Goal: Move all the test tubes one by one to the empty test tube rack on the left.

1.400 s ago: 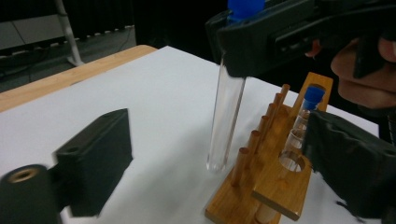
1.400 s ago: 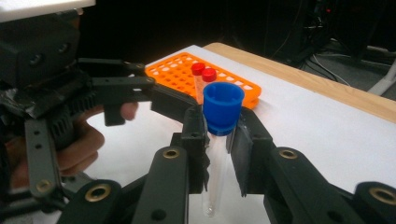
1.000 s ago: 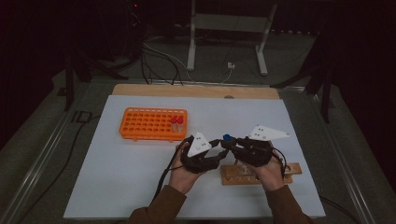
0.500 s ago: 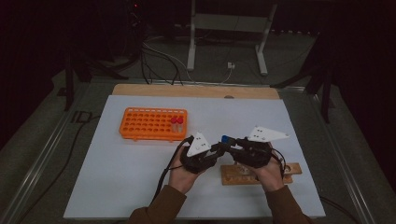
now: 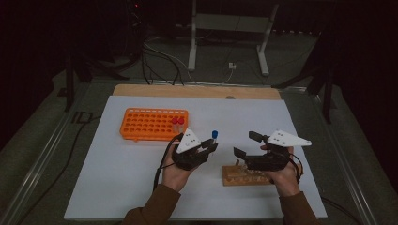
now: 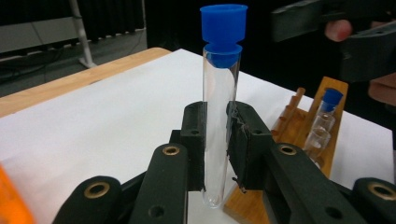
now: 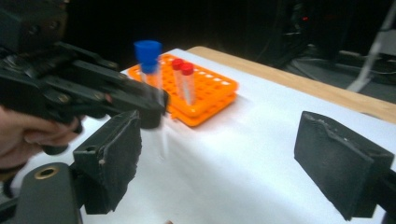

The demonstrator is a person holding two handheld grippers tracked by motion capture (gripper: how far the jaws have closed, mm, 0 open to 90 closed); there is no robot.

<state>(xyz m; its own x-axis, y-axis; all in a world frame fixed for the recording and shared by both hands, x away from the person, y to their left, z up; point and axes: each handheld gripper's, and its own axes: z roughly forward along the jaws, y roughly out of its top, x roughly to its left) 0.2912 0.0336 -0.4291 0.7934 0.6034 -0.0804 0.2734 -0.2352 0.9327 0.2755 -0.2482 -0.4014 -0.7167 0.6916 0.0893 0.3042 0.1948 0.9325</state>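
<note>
the left gripper is clamped on a clear test tube with a blue cap; its pads press the glass on both sides at about mid-length. the tube stands upright, long axis vertical, cap pointing up and rounded bottom hanging free below the pads. in the high view the tube is held above the white sheet, near the middle of the bench and just off the near right corner of the orange rack.

the right gripper holds nothing. its jaws have just been opening and now stand wide apart with bare sheet between them. it sits over the wooden rack near the front edge of the bench, right of centre, well clear of the tube.

the orange rack lies toward the far left of the sheet and carries two red-capped tubes at its right end, with many empty wells beside them. the wooden rack still carries another blue-capped tube.

judgement: the left hand is the nearer hand to the orange rack and already has the tube plumb, so the coming move appears to turn on carrying it away and leftward, bottom first, over an open well. the vertical axis matches the wells; no reorientation looks necessary. risk: the bottom catching the rack's rim.
</note>
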